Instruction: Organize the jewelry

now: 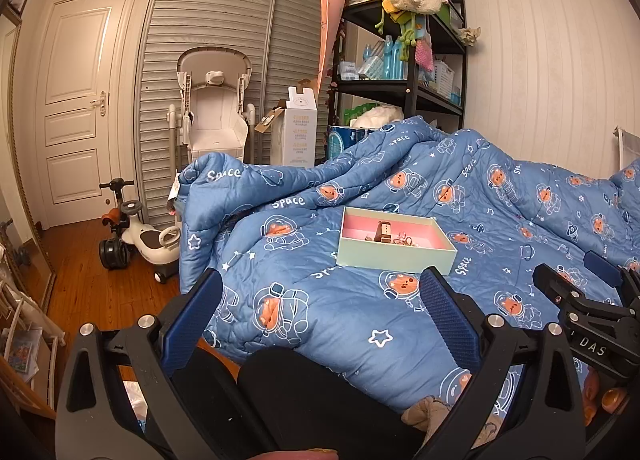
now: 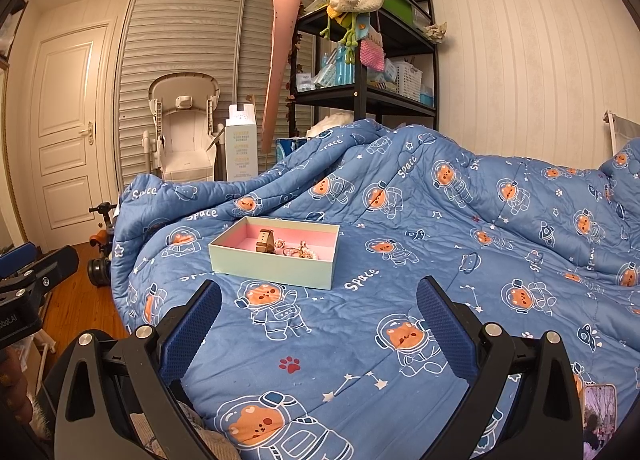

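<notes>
A pale green box with a pink inside (image 1: 394, 256) lies on the blue space-print quilt (image 1: 340, 324); it also shows in the right wrist view (image 2: 272, 266). In it stand a brown watch (image 2: 265, 240) and a small heap of jewelry (image 2: 302, 252); the watch (image 1: 383, 233) and the jewelry (image 1: 404, 240) also show in the left wrist view. My left gripper (image 1: 320, 290) is open and empty, short of the box. My right gripper (image 2: 318, 300) is open and empty, just in front of the box. The right gripper (image 1: 576, 284) shows at the left view's right edge.
The quilt (image 2: 440, 260) is rumpled into high folds behind the box. A black shelf rack (image 1: 404, 59) with hanging knitted bags stands behind the bed. A white high chair (image 1: 214, 107), a carton (image 1: 298, 127) and ride-on toys (image 1: 136, 227) stand on the wooden floor at left. A phone (image 2: 598, 420) lies at lower right.
</notes>
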`<action>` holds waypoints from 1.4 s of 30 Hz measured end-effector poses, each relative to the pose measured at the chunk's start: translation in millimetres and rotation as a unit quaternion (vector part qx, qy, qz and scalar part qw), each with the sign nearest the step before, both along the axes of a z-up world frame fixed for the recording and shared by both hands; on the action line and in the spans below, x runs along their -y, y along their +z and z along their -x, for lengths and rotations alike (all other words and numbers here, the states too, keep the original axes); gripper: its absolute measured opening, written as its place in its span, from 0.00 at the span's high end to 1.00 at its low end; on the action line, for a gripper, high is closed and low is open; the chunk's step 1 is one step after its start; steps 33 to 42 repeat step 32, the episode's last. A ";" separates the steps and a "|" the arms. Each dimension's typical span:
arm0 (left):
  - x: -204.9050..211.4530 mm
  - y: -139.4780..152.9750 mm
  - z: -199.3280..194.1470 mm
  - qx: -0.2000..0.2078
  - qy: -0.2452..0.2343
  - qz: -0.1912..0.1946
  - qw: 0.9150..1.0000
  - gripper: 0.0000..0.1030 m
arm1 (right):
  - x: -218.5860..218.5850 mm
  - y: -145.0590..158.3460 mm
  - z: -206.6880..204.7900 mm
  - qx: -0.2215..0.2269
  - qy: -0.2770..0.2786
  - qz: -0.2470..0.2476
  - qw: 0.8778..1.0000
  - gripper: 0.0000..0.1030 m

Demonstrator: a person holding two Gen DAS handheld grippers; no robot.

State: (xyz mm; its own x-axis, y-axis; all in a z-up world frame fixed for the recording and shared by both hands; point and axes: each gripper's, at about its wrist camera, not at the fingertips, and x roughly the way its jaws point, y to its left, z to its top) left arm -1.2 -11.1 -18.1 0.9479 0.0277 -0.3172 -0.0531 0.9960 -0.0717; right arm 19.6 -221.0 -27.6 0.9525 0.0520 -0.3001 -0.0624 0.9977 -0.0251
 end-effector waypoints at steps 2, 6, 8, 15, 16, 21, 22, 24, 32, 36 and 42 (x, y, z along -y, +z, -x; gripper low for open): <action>0.0 0.2 -0.1 0.000 0.000 0.000 1.000 0.06 | 0.6 0.1 0.1 0.000 0.000 0.000 1.000 0.06; 0.2 0.3 0.0 0.000 0.000 0.000 1.000 0.06 | 0.2 0.0 0.0 0.000 0.000 0.000 1.000 0.06; 0.2 0.2 -0.2 0.000 0.000 0.000 1.000 0.06 | 0.6 0.0 0.1 0.000 0.000 0.000 1.000 0.06; 0.3 0.3 0.2 0.001 0.000 0.000 1.000 0.06 | 0.2 0.0 0.1 0.000 0.000 0.000 1.000 0.06; 0.1 0.2 0.2 0.001 -0.001 0.001 1.000 0.06 | 0.3 0.0 0.1 0.000 0.000 0.000 1.000 0.06; -0.4 -0.8 1.7 0.008 0.000 0.005 1.000 0.06 | 0.5 -0.1 0.2 0.000 0.000 0.000 1.000 0.06; -0.8 -1.2 1.1 0.006 0.003 0.006 1.000 0.06 | 0.3 -0.1 0.2 0.000 0.000 0.000 1.000 0.06; -2.2 -2.0 -0.3 0.003 0.004 0.008 1.000 0.06 | 0.4 -0.2 0.3 0.000 0.000 0.000 1.000 0.06; -1.3 -2.9 0.1 0.002 0.002 0.001 1.000 0.06 | 0.4 -0.4 0.0 0.000 0.000 0.000 1.000 0.06; -1.3 -2.9 0.1 0.002 0.002 0.001 1.000 0.06 | 0.4 -0.4 0.0 0.000 0.000 0.000 1.000 0.06; -1.3 -2.9 0.1 0.002 0.002 0.001 1.000 0.06 | 0.4 -0.4 0.0 0.000 0.000 0.000 1.000 0.06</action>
